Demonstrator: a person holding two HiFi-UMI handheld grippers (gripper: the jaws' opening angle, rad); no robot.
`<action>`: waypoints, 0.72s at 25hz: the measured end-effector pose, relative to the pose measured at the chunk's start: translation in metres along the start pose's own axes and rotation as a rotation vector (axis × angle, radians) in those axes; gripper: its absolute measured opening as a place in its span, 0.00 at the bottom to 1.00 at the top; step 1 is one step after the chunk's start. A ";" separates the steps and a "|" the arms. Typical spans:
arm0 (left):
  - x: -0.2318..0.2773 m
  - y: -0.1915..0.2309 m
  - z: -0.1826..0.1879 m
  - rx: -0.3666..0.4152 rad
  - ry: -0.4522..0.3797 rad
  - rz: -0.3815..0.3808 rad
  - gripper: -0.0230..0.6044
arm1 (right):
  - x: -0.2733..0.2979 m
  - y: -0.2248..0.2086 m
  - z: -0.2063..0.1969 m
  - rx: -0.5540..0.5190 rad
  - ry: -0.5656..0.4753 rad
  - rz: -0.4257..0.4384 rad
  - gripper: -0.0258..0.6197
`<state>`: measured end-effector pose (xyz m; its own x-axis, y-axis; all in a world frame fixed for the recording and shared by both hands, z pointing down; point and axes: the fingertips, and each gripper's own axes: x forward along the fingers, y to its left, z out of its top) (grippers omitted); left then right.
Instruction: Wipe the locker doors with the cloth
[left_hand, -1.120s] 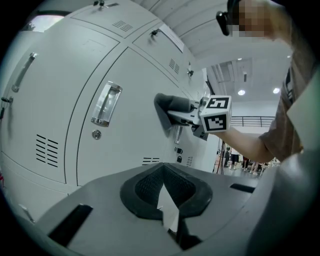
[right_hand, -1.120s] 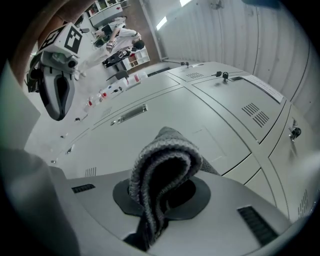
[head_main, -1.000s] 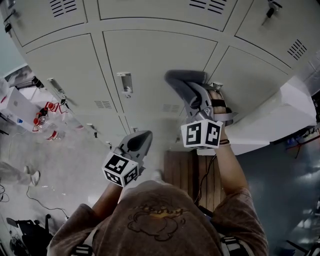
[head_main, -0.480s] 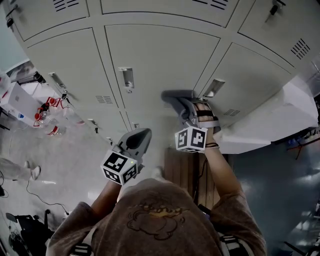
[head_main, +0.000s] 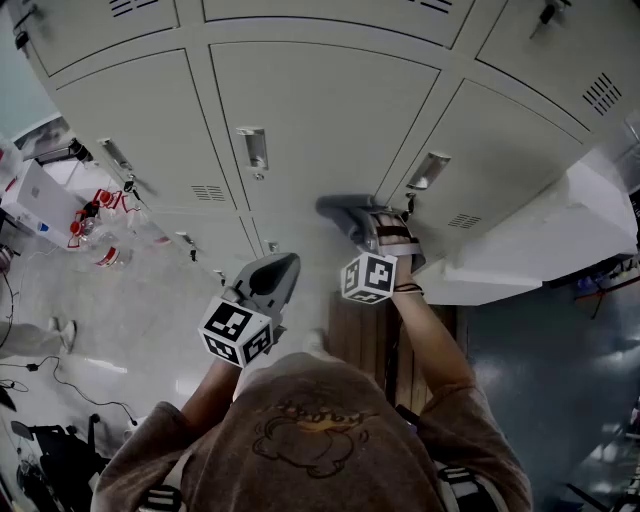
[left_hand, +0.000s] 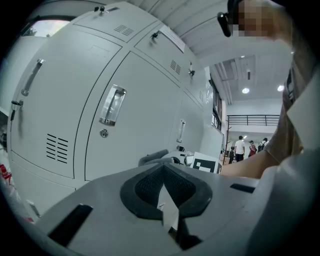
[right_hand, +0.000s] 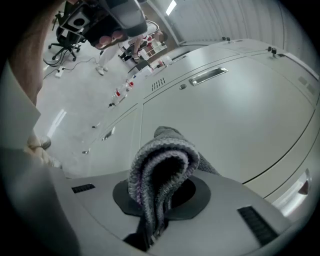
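Pale grey locker doors (head_main: 320, 120) fill the upper half of the head view. A folded grey knitted cloth (head_main: 340, 208) is pressed against the lower part of the middle door, just left of a recessed handle (head_main: 427, 170). My right gripper (head_main: 366, 224) is shut on it. In the right gripper view the cloth (right_hand: 160, 167) bulges out of the jaws in front of the door (right_hand: 235, 115). My left gripper (head_main: 283, 265) hangs lower and to the left, off the lockers, shut with nothing in it (left_hand: 165, 186).
Another handle (head_main: 251, 147) sits on the middle door. Red-capped bottles (head_main: 92, 214) and cables lie on the floor at left. A wooden board (head_main: 365, 335) is below my arms and a white ledge (head_main: 530, 245) is at right. People (left_hand: 243, 146) stand far off.
My right gripper has slid the cloth down the locker door toward me, past the handle at its right. The left gripper has barely moved.
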<state>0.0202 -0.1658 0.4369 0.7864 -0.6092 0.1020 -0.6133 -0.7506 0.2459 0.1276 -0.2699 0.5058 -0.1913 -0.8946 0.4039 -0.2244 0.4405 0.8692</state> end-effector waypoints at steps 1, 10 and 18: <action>0.000 0.000 0.000 0.000 0.000 0.000 0.04 | 0.002 0.005 -0.001 0.005 0.004 0.010 0.10; -0.005 -0.001 0.000 0.001 -0.006 0.005 0.04 | 0.017 0.034 -0.010 0.057 0.042 0.113 0.10; -0.010 -0.002 -0.001 0.000 -0.010 0.004 0.04 | 0.011 0.028 -0.005 0.085 0.050 0.135 0.10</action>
<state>0.0137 -0.1586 0.4360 0.7830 -0.6149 0.0938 -0.6167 -0.7478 0.2458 0.1241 -0.2677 0.5361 -0.1775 -0.8288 0.5307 -0.2807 0.5595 0.7799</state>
